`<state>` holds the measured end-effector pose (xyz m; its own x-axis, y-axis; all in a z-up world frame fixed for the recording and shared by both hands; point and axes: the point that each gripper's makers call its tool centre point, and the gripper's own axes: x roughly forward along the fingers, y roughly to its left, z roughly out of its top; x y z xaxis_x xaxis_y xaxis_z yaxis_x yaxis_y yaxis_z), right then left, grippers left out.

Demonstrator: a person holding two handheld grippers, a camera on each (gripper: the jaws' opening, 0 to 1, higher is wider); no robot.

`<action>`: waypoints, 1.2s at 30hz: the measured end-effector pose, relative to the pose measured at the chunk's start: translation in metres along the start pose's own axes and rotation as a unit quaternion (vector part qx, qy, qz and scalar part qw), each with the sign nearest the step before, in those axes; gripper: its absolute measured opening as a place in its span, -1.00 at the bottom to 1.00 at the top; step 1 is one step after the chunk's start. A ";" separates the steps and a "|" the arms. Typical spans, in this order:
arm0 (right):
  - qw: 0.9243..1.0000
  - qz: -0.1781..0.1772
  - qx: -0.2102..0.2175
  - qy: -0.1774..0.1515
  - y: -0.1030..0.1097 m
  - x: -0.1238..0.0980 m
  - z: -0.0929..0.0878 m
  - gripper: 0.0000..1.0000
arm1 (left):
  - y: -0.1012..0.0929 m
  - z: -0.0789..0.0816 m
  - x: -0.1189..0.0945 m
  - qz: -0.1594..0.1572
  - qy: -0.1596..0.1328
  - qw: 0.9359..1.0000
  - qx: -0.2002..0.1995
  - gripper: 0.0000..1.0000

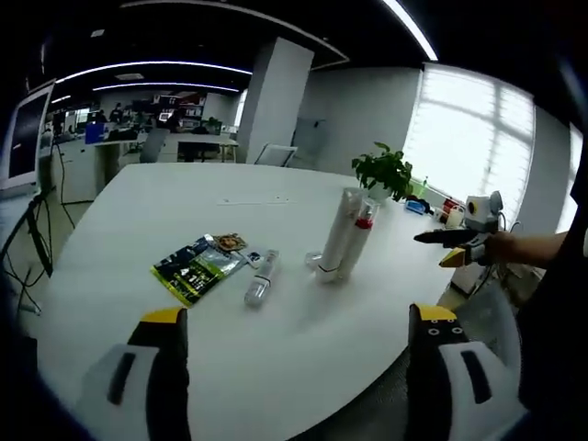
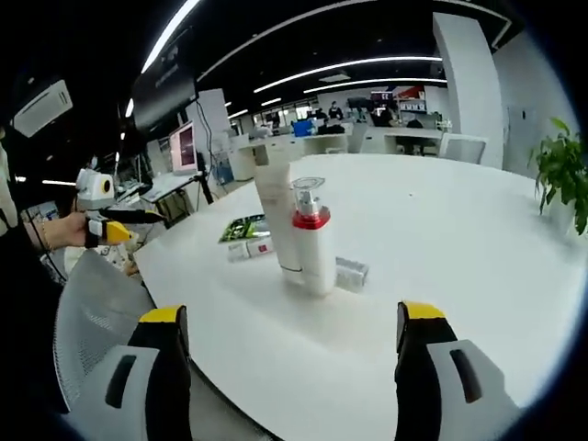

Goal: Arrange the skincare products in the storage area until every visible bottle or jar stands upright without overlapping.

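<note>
With both claws [image 1: 299, 335] [image 2: 294, 331] gaping empty, a careless reach could topple the upright pump bottle [image 2: 312, 241] and tube [image 2: 277, 213] touching near the table [image 2: 441, 239] edge.

Upright white tube [image 2: 277, 217] and red-collared pump bottle [image 2: 312, 234] stand touching. Small clear jar [image 2: 351, 273] lies at the bottle's 3 o'clock. Clear bottle [image 1: 261, 278] lies flat beside green sachet [image 1: 197, 266].
</note>
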<state>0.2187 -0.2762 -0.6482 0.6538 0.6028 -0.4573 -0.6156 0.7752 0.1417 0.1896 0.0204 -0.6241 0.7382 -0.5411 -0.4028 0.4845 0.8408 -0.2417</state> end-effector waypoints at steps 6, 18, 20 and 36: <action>1.000 -0.012 -0.024 0.014 -0.020 0.001 0.005 0.73 | 0.001 -0.006 -0.001 0.008 -0.003 1.000 -0.003 0.85; 0.996 -0.009 -0.068 0.050 -0.045 0.020 0.011 0.61 | 0.001 -0.006 0.001 0.001 -0.003 1.000 -0.006 0.83; 0.994 -0.004 -0.087 0.062 -0.050 0.024 0.011 0.58 | 0.001 -0.008 0.002 0.001 0.000 1.000 -0.004 0.82; 0.978 0.017 -0.156 0.137 -0.065 0.066 0.005 0.15 | -0.001 -0.013 0.002 0.005 0.010 1.000 -0.003 0.79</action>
<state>0.3042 -0.2860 -0.6828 0.5142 0.5217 -0.6807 -0.7677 0.6338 -0.0942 0.1843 0.0184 -0.6360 0.7333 -0.5328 -0.4224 0.4750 0.8459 -0.2425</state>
